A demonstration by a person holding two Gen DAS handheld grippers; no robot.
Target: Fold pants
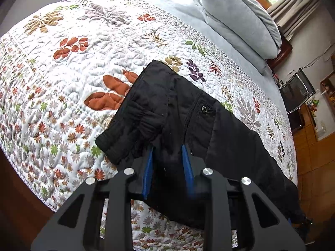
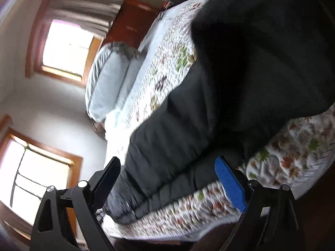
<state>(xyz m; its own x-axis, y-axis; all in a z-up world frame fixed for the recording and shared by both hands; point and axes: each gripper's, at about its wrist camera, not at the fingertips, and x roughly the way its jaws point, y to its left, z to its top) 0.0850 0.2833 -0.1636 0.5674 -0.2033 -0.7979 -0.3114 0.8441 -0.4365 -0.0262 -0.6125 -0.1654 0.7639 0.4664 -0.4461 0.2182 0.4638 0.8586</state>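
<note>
Black pants [image 1: 167, 113] lie on a floral quilted bed [image 1: 69, 67], waistband toward the far side, one leg running to the lower right. My left gripper [image 1: 167, 149] is shut on a fold of the pants near the seat, blue pads pinching the cloth. In the right wrist view, my right gripper [image 2: 169, 163] is open, its jaws wide apart on either side of a pant leg [image 2: 167, 138] near its cuff end at the bed's edge. That view is blurred.
A grey folded duvet [image 1: 240, 18] and pillow lie at the head of the bed. A wooden headboard [image 2: 134, 16], windows [image 2: 67, 48] and a chair [image 1: 297, 90] stand beyond the bed. The bed's edge drops off near both grippers.
</note>
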